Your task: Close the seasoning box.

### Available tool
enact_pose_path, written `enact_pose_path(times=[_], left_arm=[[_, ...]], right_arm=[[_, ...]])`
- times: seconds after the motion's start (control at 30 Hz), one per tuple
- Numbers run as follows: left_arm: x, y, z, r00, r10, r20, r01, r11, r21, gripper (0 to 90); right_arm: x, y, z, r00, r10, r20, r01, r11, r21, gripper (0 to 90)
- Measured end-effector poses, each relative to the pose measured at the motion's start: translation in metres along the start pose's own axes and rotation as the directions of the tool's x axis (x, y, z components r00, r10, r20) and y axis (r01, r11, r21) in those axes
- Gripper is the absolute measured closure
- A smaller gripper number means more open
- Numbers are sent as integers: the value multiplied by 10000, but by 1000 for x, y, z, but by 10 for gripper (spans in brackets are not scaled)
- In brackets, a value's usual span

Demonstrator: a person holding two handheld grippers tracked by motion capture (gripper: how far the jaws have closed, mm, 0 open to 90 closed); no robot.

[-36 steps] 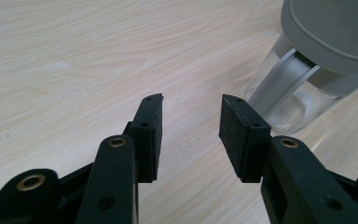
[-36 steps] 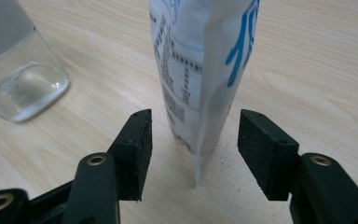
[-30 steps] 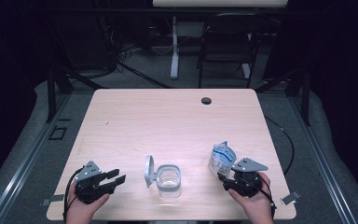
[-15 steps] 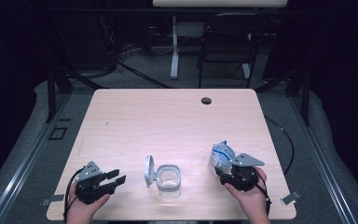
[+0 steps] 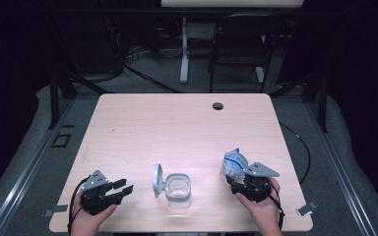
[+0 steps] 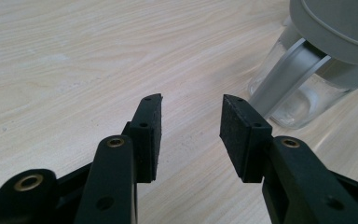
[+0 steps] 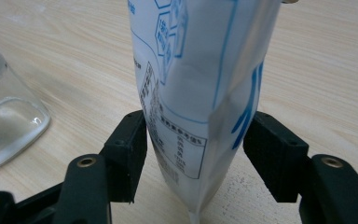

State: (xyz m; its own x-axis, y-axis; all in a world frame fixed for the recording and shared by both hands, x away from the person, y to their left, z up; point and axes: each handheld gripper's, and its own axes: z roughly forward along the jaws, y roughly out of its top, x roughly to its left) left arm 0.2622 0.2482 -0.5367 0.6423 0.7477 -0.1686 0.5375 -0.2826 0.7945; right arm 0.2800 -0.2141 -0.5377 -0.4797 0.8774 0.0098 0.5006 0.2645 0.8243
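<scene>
A white and blue pouch (image 5: pixel 234 163) stands upright on the wooden table (image 5: pixel 177 128) at the front right. My right gripper (image 5: pixel 236 178) is around its base, and its jaws have just been opening. In the right gripper view the pouch (image 7: pixel 200 79) stands between the pads (image 7: pixel 272 154) with a small gap, so the right gripper (image 7: pixel 193 140) is open. A clear container (image 5: pixel 178 189) with its grey hinged lid (image 5: pixel 156 180) flipped up stands at the front middle. My left gripper (image 5: pixel 123 188) lies left of it, open and empty. The left gripper (image 6: pixel 191 112) points just left of the container (image 6: pixel 303 93).
The container's glass corner (image 7: pixel 4 121) sits close to the left of the right gripper. A dark round grommet (image 5: pixel 218 105) lies near the table's far edge. A chair (image 5: pixel 241 49) and cables stand on the floor behind the table.
The right hand has shifted slightly at the pouch's base. The left hand, the container and the pouch stay where they were.
</scene>
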Motion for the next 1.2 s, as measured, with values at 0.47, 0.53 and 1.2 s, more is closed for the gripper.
enact_pose_path(times=[0.47,0.53,1.2], left_arm=[[2,-1,0,10000,-49,-22,49,10000,32,590],[2,-1,0,10000,-88,-29,88,10000,33,589],[2,-2,2,10000,-86,-48,86,9999,71,586]], right_arm=[[2,-1,5,9998,126,160,-120,9994,-330,389],[3,-1,5,9998,124,181,-118,9994,-337,389],[5,1,9,9999,10,116,-6,9995,-310,346]])
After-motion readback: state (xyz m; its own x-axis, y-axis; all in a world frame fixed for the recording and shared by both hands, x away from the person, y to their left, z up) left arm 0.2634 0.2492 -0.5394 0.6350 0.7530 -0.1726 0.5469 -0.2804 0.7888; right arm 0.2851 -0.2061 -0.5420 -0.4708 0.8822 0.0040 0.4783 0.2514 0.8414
